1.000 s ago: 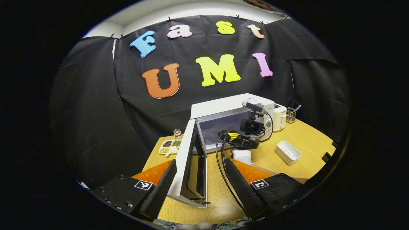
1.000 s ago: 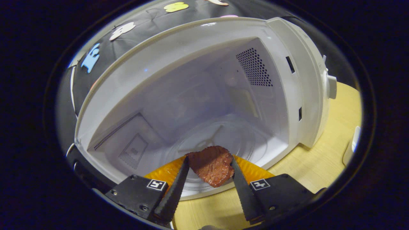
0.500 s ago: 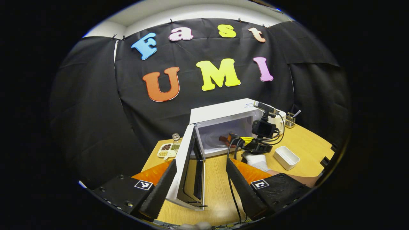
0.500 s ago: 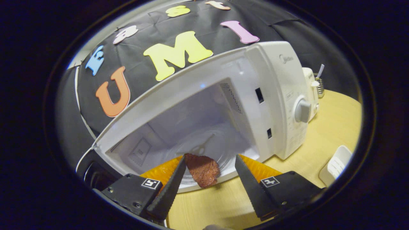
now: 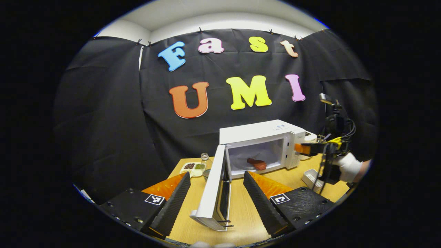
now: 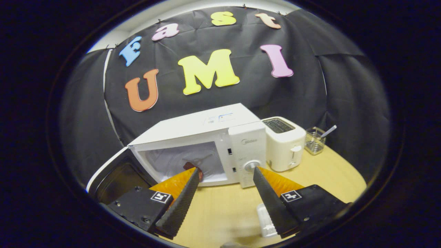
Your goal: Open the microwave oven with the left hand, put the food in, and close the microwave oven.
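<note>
With the steak (image 5: 256, 163) resting inside the microwave (image 5: 262, 132), its open door (image 5: 213, 193) stands edge-on between the left gripper (image 5: 216, 193)'s spread, empty fingers; right gripper (image 6: 225, 196) also open, empty, farther off.

Right claw (image 6: 224, 193) released food (image 5: 256, 163) onto microwave (image 5: 262, 144) turntable, withdrew clear; left claw (image 5: 217, 196) backed off too.

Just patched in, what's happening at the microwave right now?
The microwave stands with its door swung wide open, and the piece of meat lies on the glass plate inside. The right gripper is open and holds nothing, back from the opening above the table. The left gripper is open with its fingers on either side of the door's edge, not pressing it. Closing the door is what is left.
</note>
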Available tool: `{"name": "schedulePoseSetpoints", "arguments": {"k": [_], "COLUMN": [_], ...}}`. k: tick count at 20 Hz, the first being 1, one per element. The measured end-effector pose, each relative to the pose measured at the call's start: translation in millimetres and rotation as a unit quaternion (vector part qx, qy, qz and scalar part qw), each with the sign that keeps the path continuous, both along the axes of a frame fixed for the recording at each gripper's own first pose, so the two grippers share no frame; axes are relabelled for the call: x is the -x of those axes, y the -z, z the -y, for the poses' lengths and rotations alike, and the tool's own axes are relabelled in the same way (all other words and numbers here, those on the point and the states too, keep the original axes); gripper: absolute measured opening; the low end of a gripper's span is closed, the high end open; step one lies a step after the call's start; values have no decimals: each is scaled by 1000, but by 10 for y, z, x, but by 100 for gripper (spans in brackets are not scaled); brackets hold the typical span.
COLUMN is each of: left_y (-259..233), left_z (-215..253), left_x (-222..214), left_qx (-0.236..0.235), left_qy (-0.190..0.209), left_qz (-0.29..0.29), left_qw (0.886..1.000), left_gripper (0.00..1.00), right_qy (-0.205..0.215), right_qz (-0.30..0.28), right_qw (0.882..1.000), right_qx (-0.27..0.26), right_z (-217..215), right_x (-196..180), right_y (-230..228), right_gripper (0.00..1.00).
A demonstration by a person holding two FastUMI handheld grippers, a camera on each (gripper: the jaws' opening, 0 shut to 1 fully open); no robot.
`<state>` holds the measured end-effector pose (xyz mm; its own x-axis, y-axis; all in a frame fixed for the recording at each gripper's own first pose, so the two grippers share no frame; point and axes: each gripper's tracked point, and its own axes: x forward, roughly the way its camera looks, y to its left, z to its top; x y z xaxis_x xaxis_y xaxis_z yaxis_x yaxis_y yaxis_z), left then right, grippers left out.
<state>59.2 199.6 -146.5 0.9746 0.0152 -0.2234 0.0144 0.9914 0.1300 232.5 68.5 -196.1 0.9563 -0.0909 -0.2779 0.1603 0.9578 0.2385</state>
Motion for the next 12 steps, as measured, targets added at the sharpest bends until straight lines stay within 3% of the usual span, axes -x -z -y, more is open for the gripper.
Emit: {"name": "schedulePoseSetpoints", "arguments": {"k": [2, 3, 4, 8, 10, 12], "left_y": [-35, -28, -20, 38, 170, 313], "left_z": [-205, -303, -403, -805, -1027, -1161], "left_x": [-8, -10, -12, 15, 66, 142], "left_qx": [-4, -4, -5, -2, 0, 4], "left_qy": [-21, -32, -42, -77, -100, -105], "left_qz": [16, 19, 21, 36, 30, 22], "left_qw": [1000, 999, 999, 996, 995, 994], "left_gripper": [95, 88, 95, 95, 83, 54], "right_qy": [4, 7, 11, 24, 32, 36], "right_qz": [-4, 0, 1, 3, 2, 2], "right_qw": [1000, 999, 999, 996, 995, 995], "right_qx": [22, 33, 45, 81, 91, 89], "right_z": [204, 301, 396, 648, 746, 789], "right_x": [295, 433, 572, 1110, 1351, 1542], "right_y": [-175, -284, -365, -675, -781, -879], "right_gripper": [90, 90, 100, 100, 100, 100]}}
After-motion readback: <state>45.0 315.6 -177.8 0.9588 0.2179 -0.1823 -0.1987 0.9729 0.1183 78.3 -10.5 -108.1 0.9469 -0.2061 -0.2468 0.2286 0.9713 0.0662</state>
